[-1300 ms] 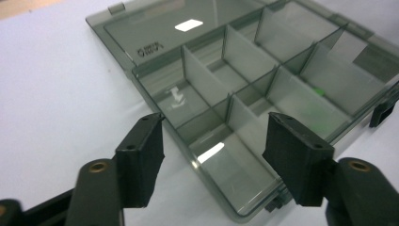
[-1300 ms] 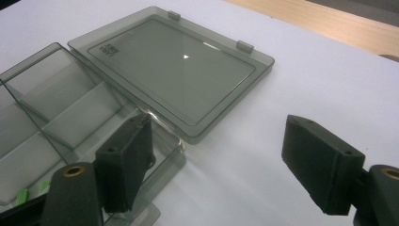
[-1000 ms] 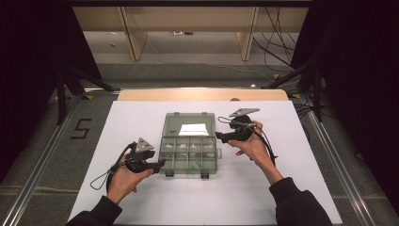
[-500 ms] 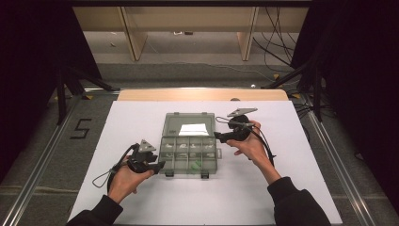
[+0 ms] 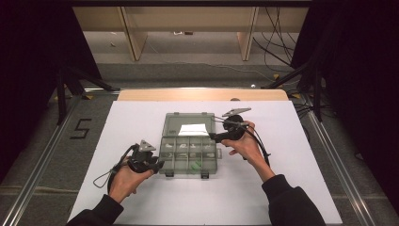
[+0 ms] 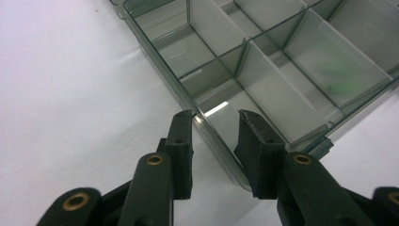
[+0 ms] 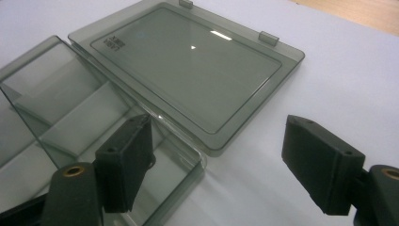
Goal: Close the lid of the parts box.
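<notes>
Your left gripper (image 6: 214,141) has just been closing around the near left wall of the clear box (image 5: 189,149), not clamped yet (box sits mid-frame on the white table (image 5: 291,155), lid (image 7: 188,66) flat open). Your right gripper (image 7: 221,160) hangs wide open at its right corner.

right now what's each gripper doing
left gripper: jaws just been closing, straddling the organizer box wall, not clamped yet.
right gripper: open, holding nothing.

The organizer box (image 5: 189,151) is of grey see-through plastic and lies flat near the middle of the white table. Its lid (image 5: 190,124) is opened fully and lies flat toward 12 o'clock. Thin walls divide the tray into compartments; something green lies in one at 6 o'clock.
</notes>
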Demonstrator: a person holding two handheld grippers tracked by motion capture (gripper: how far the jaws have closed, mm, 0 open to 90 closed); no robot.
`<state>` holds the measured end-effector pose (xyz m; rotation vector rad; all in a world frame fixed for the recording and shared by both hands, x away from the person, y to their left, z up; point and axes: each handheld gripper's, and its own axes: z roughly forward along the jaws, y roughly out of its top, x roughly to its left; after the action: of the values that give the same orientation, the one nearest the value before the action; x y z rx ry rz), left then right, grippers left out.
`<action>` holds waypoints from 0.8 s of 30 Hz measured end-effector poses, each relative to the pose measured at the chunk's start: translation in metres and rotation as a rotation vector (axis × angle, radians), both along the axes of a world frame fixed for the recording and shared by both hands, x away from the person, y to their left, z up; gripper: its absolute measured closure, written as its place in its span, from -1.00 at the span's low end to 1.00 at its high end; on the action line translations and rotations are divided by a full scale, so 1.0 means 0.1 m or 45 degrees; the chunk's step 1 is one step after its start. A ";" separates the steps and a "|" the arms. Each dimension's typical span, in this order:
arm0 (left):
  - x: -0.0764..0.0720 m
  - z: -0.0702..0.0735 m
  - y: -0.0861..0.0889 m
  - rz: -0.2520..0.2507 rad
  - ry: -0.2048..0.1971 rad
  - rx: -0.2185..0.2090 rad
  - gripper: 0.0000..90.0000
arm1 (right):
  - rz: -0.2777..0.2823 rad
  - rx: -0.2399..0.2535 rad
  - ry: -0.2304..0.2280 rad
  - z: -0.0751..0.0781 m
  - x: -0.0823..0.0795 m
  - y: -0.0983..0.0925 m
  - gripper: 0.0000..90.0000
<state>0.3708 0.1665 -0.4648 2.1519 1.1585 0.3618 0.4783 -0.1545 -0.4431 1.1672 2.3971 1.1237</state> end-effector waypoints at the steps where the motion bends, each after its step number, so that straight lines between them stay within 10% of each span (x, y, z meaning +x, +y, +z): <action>1: 0.00 0.00 0.00 -0.003 -0.002 0.002 0.48 | 0.000 0.003 0.019 0.00 0.00 0.00 -0.42; 24: 0.01 -0.01 0.02 0.000 -0.012 -0.024 0.48 | -0.044 -0.022 0.168 -0.06 0.37 0.13 -0.40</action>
<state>0.3715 0.1685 -0.4659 2.1320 1.1518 0.3594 0.5150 -0.1417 -0.4494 1.3098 2.4679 1.0443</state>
